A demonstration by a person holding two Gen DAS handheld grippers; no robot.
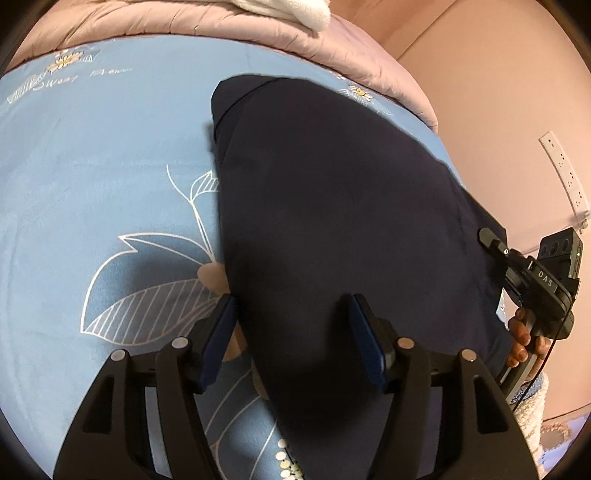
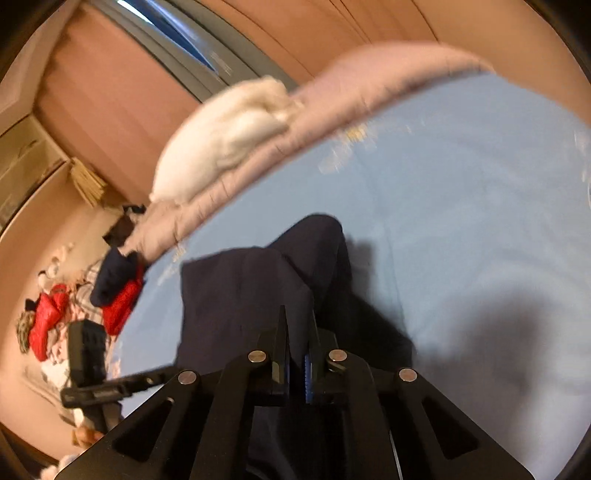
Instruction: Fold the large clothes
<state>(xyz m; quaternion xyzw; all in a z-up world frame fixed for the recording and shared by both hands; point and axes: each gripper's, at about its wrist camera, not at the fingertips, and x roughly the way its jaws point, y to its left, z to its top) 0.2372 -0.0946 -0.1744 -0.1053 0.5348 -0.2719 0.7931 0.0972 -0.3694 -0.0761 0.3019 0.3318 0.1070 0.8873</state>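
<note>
A large dark navy garment [image 1: 332, 206] lies spread on the light blue flowered bed sheet [image 1: 92, 184]. My left gripper [image 1: 291, 317] hovers open over the garment's near left edge. Its left finger [image 1: 221, 325] is at the cloth's border and its right one is above the cloth, and nothing is pinched. In the left wrist view, my right gripper [image 1: 491, 238] sits at the garment's right edge, held by a hand [image 1: 524, 339]. In the right wrist view, the right gripper [image 2: 299, 328] is shut on a raised fold of the navy garment [image 2: 240, 295], and the left gripper [image 2: 110, 386] shows at the lower left.
A pink quilt [image 1: 184, 22] with a white fluffy item [image 2: 221, 140] on it runs along the bed's far side. A white power strip [image 1: 565, 173] hangs on the pink wall. Red and mixed clothes [image 2: 48, 317] are piled beside the bed, past its edge.
</note>
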